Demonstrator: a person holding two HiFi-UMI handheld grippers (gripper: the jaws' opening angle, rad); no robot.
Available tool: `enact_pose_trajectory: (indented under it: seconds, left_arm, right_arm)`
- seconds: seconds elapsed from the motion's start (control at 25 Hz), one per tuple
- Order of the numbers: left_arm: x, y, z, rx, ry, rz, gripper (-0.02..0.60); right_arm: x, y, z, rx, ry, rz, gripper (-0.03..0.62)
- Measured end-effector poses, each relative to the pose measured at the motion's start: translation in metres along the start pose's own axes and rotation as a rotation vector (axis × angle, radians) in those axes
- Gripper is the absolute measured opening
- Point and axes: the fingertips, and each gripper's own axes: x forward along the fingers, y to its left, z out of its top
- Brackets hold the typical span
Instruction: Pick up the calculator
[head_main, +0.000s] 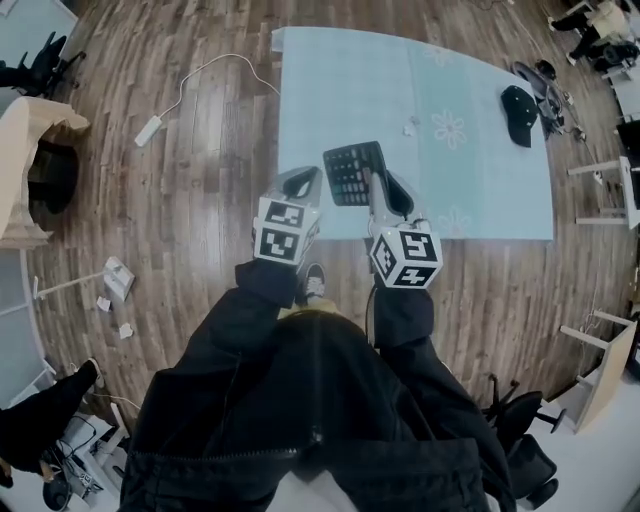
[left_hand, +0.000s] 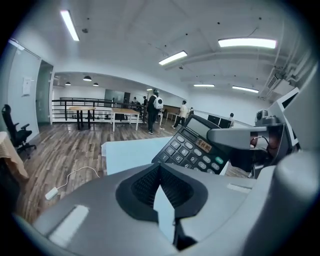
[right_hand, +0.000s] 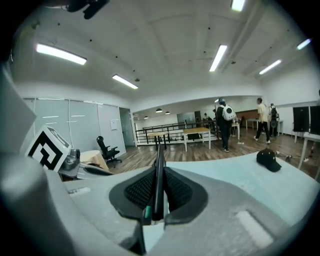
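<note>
A black calculator (head_main: 352, 172) with several rows of grey keys hangs in the air above the near edge of the light blue table (head_main: 470, 90). My right gripper (head_main: 378, 185) is shut on its right edge. In the right gripper view the calculator (right_hand: 159, 150) stands edge-on between the two black pads. My left gripper (head_main: 303, 180) floats just left of it, apart from it, jaws together and holding nothing. From the left gripper (left_hand: 160, 167) view the calculator (left_hand: 192, 150) shows tilted, keys facing me, with the right gripper (left_hand: 240, 137) clamped on it.
A black cap (head_main: 519, 101) lies at the table's far right. A white cable with a plug (head_main: 150, 128) trails over the wooden floor on the left. Desks, office chairs and several people stand farther back in the room.
</note>
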Motion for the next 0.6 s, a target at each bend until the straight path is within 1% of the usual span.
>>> enact_pose_trajectory:
  seconds: [0.12,0.32,0.6]
  left_arm:
    - [-0.012,0.001,0.028,0.015,-0.063,0.004,0.002]
    - [-0.033,-0.001,0.072,0.045,-0.162,0.01,0.0]
    - [-0.065,-0.015,0.152,0.134,-0.342,0.0,0.002]
  right_arm:
    - [-0.009,0.002,0.034,-0.037,-0.065,-0.019,0.048]
    - [-0.029,0.007,0.077,-0.111,-0.154,-0.043,0.047]
    - [-0.053,0.022,0.146,-0.181,-0.305,-0.059,0.046]
